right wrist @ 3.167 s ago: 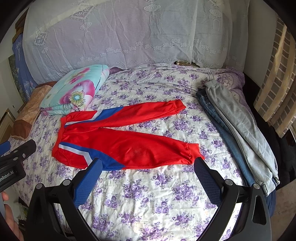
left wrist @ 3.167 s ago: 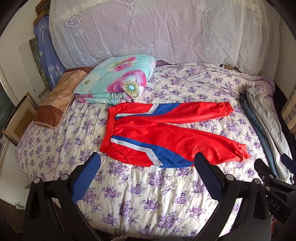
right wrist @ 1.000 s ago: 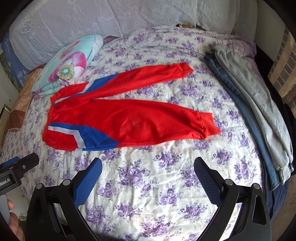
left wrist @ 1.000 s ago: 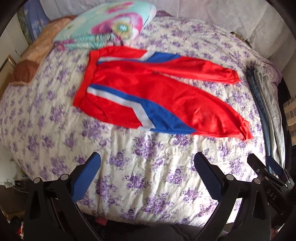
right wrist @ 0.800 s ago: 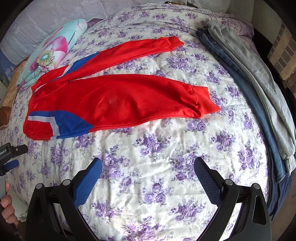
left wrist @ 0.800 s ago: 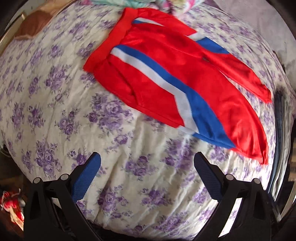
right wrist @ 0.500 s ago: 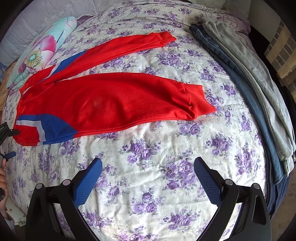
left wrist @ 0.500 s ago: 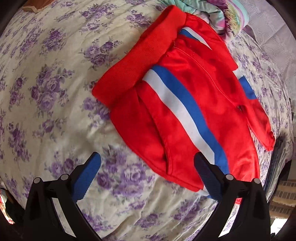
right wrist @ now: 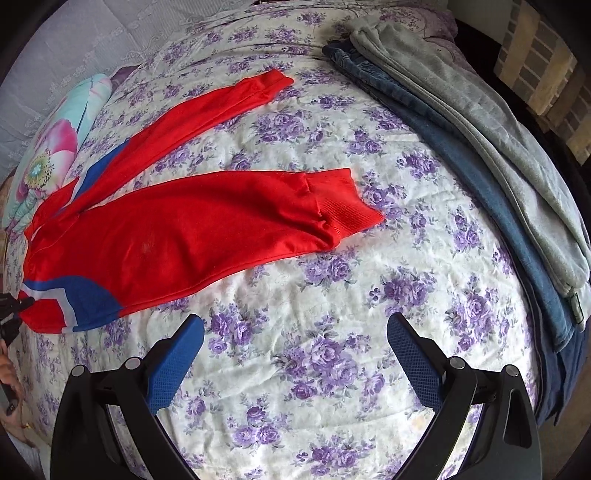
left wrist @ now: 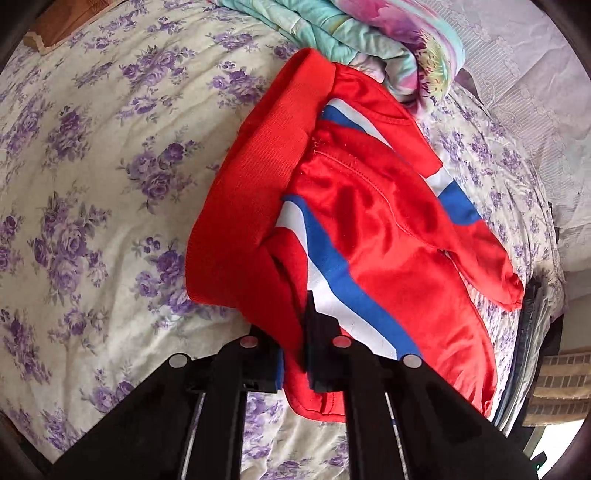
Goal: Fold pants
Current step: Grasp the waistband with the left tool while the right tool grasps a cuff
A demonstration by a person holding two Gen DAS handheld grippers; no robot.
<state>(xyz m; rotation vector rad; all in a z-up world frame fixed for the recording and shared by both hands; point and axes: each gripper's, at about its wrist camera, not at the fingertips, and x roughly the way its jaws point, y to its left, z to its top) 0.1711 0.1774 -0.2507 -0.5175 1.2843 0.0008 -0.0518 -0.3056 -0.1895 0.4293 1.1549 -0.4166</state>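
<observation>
Red track pants [left wrist: 369, 229] with blue and white stripes lie on the floral bedspread [left wrist: 74, 184], waistband at the left. My left gripper [left wrist: 304, 343] is shut on the near waist corner of the pants, fabric bunched between its fingers. In the right wrist view the pants [right wrist: 192, 229] lie spread, both legs pointing right, the near leg's cuff [right wrist: 343, 199] ahead of my right gripper [right wrist: 295, 339]. The right gripper is open and empty, hovering over bare bedspread [right wrist: 314, 350] below the cuff. The left gripper [right wrist: 11, 306] shows at the far left edge.
A folded floral quilt [left wrist: 369, 33] lies just beyond the waistband. Jeans [right wrist: 461, 155] and grey pants [right wrist: 480, 110] lie along the bed's right side. A brown pillow [left wrist: 55, 22] sits at the top left. A lace-covered headboard [right wrist: 55, 55] stands behind.
My left gripper moved in to the waist corner and shut on it. My right gripper moved closer to the near leg's cuff and stayed open.
</observation>
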